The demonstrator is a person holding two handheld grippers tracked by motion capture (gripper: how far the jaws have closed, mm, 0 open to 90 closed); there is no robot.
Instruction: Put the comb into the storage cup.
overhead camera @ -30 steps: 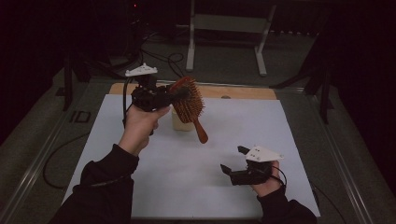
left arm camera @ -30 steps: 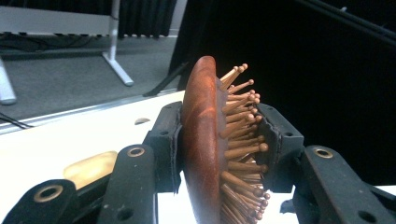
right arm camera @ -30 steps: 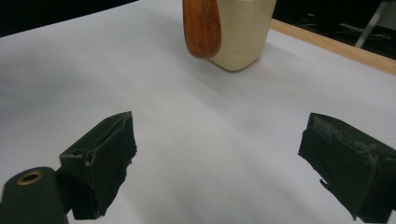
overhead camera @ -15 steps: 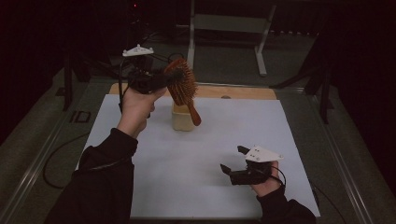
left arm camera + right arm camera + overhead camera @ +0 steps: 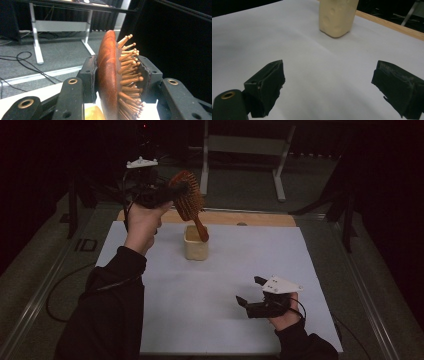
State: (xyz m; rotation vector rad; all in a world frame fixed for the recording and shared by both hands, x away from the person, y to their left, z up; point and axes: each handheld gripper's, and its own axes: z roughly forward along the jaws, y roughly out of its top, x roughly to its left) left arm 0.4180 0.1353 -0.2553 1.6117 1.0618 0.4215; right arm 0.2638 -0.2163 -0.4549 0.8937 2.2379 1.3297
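My left gripper [image 5: 117,82] clamps the hairbrush [image 5: 188,200] head btwn its jaws, handle tip pointing down over the cream cup [image 5: 196,245]. Handle isn't seated in yet, I judge. Right gripper [image 5: 329,87] rests w/ jaws wide, empty.

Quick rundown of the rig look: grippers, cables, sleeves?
Both the left gripper and the right gripper are black, two-jawed, with brass-coloured pivot bushings. Each has a pale three-cornered plate on top and a dark trailing cable. The person wears dark long sleeves.
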